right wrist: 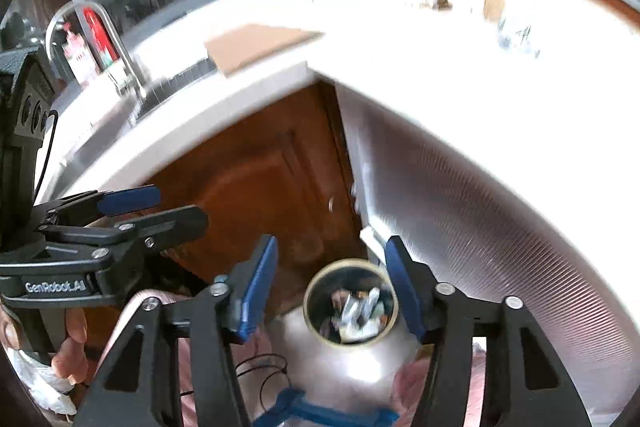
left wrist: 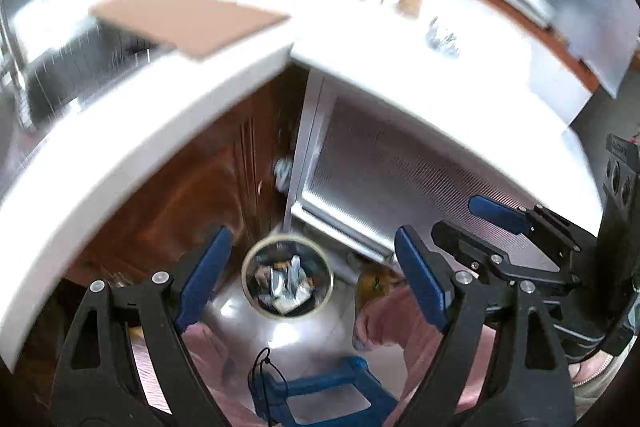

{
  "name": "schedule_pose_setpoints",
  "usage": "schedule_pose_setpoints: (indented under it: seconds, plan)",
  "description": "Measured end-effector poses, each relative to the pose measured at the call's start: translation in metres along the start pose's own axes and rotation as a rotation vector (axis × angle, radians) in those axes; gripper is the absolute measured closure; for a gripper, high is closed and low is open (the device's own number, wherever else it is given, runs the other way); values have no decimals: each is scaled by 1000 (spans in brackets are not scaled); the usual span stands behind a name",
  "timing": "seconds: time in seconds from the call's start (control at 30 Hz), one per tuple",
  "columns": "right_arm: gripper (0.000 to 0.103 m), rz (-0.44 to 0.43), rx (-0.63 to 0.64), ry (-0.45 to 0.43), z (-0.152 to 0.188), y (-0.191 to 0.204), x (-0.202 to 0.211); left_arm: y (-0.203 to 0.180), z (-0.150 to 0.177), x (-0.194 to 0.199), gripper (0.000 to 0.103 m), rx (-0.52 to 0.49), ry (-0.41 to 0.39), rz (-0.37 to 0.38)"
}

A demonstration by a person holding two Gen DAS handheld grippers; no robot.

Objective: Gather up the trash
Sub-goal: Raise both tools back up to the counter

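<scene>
Both views look steeply down. The left hand-held gripper [left wrist: 308, 275] has its blue pads spread apart with nothing between them; the right hand-held gripper [right wrist: 332, 287] is likewise parted and empty. Below them on the floor stands a round bin [left wrist: 288, 277] with crumpled trash [right wrist: 356, 311] inside. Farther, toward 12 o'clock, a white tabletop [left wrist: 400, 39] carries a brown board [left wrist: 188, 21] at 11 o'clock.

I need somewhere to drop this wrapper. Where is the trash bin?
The trash bin stands on the floor in the corner below the white countertop, between the brown cabinet door and the ribbed appliance front.
</scene>
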State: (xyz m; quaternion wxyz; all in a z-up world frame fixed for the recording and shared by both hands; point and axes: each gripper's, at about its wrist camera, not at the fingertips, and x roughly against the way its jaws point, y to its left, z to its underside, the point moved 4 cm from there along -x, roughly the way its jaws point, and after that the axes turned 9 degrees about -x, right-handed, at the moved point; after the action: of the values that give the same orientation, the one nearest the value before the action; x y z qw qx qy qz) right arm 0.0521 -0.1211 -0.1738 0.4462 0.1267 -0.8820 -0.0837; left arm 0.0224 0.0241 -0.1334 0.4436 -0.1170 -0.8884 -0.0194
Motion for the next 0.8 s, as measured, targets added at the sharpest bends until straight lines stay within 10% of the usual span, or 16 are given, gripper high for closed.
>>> schedule_pose_setpoints:
  seconds: [0.47,0.8]
  plan:
    - [31,33,-56,-116,-131,-25,131,-10,-135,101,21,-82,-123,-66]
    - [17,152,-168,-78,-274,-111,117,18,-267,57,21,-164,-91,-82]
